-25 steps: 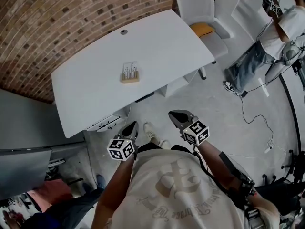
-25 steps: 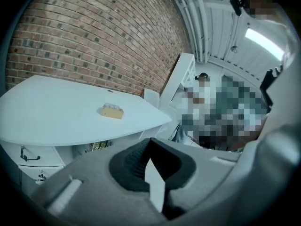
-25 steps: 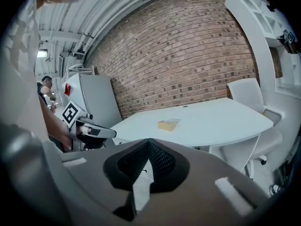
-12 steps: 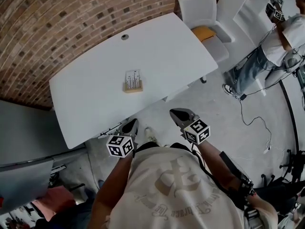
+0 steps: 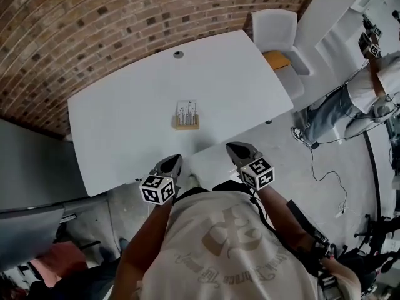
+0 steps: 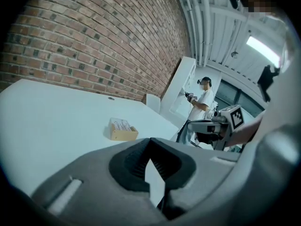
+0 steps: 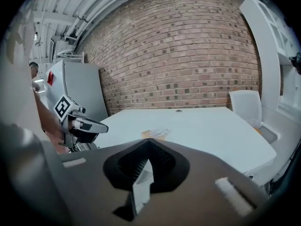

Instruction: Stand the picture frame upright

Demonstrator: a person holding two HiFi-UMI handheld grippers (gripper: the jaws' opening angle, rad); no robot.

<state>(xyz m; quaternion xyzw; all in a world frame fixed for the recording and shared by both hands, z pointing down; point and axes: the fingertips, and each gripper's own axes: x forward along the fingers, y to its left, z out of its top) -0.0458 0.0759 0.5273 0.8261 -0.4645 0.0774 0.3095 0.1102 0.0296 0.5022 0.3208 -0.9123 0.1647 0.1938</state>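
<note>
Picture frame (image 5: 187,116), small pale-wood rectangle | picture centre, flat on white table (image 5: 112,124), untouched | left gripper (image 5: 171,164), right gripper (image 5: 237,149) lower centre, pressed together, empty | standing pending

The picture frame (image 5: 187,115) is lying on the table (image 5: 119,130) near its middle, with a grommet hole (image 5: 179,54) sitting behind it by the table's far edge, where the brick wall (image 5: 94,17) is running along. The left gripper (image 5: 172,163) and the right gripper (image 5: 237,149) are hanging side by side at the table's near edge, the frame lying ahead of and between them. A chair (image 5: 275,32) is standing at the table's far right corner, and another person (image 5: 373,83) is standing farther right on the floor.
</note>
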